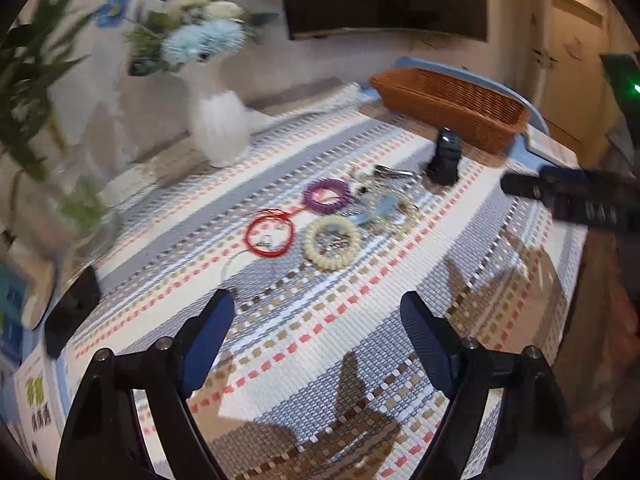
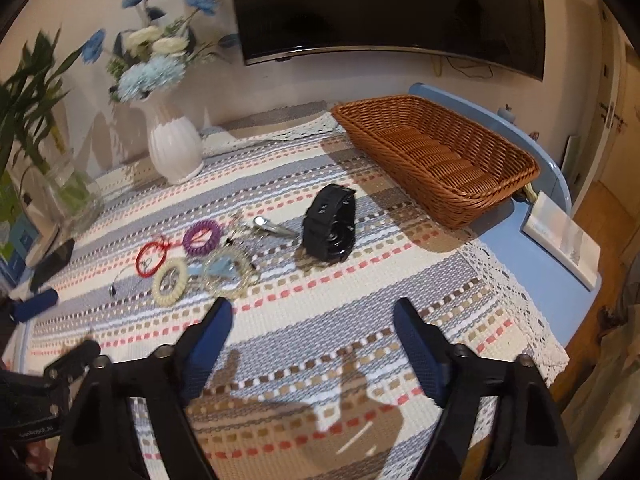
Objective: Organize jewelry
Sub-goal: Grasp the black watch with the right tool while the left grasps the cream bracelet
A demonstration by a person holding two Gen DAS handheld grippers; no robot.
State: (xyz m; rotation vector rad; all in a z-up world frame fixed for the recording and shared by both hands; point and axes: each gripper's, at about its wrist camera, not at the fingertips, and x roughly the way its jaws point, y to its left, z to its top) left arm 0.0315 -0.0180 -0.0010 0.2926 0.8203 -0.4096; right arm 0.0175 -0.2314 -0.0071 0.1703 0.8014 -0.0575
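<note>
Jewelry lies in a cluster on the striped tablecloth: a red cord bracelet (image 1: 269,233) (image 2: 151,258), a purple coil band (image 1: 327,195) (image 2: 202,237), a cream coil band (image 1: 331,242) (image 2: 171,276), a pale bead bracelet with a blue charm (image 1: 384,210) (image 2: 230,272), a silver clip (image 1: 390,171) (image 2: 274,227) and a black watch (image 1: 443,156) (image 2: 331,227). A brown wicker basket (image 1: 450,106) (image 2: 436,152) stands behind, empty. My left gripper (image 1: 318,312) is open and empty, short of the cluster. My right gripper (image 2: 314,312) is open and empty, in front of the watch.
A white vase of flowers (image 1: 220,128) (image 2: 174,148) stands at the back left, with a glass vase of greenery (image 2: 64,196) and a black phone (image 2: 52,266) at the left. A TV (image 2: 384,8) hangs on the wall. A white box (image 2: 564,236) sits on the blue table's right edge.
</note>
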